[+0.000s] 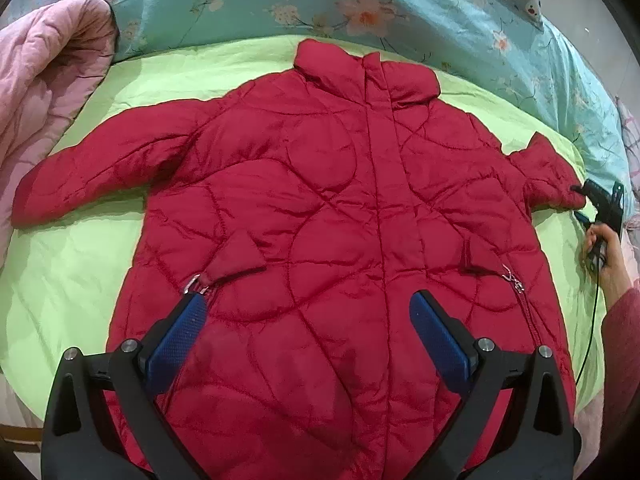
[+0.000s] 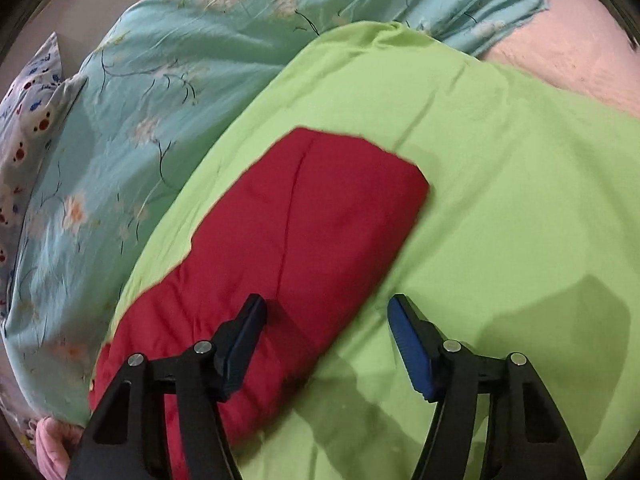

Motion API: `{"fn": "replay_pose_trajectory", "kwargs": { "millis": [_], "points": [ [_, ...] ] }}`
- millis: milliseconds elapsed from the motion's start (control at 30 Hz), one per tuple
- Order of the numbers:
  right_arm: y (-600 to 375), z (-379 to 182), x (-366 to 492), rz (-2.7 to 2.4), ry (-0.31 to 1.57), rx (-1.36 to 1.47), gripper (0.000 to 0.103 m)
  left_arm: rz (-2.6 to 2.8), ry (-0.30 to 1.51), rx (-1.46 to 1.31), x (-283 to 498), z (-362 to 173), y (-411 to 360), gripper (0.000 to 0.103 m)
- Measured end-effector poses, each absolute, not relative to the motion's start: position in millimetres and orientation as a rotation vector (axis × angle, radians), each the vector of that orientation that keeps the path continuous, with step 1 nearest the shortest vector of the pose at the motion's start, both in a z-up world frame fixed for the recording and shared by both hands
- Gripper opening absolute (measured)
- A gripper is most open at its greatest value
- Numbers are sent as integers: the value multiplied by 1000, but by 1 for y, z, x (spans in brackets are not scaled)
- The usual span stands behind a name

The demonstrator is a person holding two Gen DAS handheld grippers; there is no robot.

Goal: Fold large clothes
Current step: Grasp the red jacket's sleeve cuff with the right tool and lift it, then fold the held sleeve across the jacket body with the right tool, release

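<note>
A red quilted jacket (image 1: pixel 332 208) lies flat, front up and zipped, on a green sheet (image 1: pixel 72 264), collar at the far side and both sleeves spread out. My left gripper (image 1: pixel 308 320) is open and empty, held above the jacket's lower front. In the right wrist view, the jacket's right sleeve (image 2: pixel 304 232) lies on the green sheet (image 2: pixel 500 200). My right gripper (image 2: pixel 326 320) is open above the sleeve's near part, its left finger over the red cloth. The right gripper also shows in the left wrist view (image 1: pixel 600 204), at the sleeve's cuff.
A turquoise flowered quilt (image 1: pixel 400 4) is bunched along the far side of the bed. A pink quilted blanket (image 1: pixel 44 80) lies at the left. A patterned pillow (image 2: pixel 28 120) sits at the far left of the right wrist view.
</note>
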State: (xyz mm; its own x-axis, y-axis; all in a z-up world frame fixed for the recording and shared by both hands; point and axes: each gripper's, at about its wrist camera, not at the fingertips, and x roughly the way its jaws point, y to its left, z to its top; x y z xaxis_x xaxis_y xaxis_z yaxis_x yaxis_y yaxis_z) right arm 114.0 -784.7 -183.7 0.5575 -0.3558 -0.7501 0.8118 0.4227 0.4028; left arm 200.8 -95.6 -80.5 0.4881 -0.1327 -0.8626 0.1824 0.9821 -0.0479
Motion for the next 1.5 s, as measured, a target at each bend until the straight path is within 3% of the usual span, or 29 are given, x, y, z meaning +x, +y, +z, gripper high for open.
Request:
{"fn": "replay_pose_trajectory", "kwargs": {
  "millis": [67, 133, 167, 200, 267, 767, 1200, 1500],
  "points": [
    [-794, -186, 121, -790, 610, 839, 55, -195, 1047, 52, 204, -83, -98, 102],
    [-799, -187, 127, -790, 607, 835, 37, -200, 1046, 50, 207, -84, -99, 102],
    [-799, -185, 128, -782, 598, 828, 20, -202, 1048, 48, 209, -85, -99, 102],
    [-797, -182, 129, -772, 591, 819, 13, -202, 1047, 47, 210, -85, -100, 102],
    [-788, -169, 135, -750, 574, 755, 9, -206, 1048, 41, 214, -86, -99, 102],
    [-629, -72, 202, -330, 525, 515, 8, -239, 1016, -44, 214, -78, -79, 102],
    [-454, -88, 270, 85, 647, 590, 8, -215, 1004, -164, 216, -69, -24, 102],
    [-348, -146, 329, 246, 830, 583, 7, -222, 1000, -245, 220, -68, 17, 102]
  ]
}}
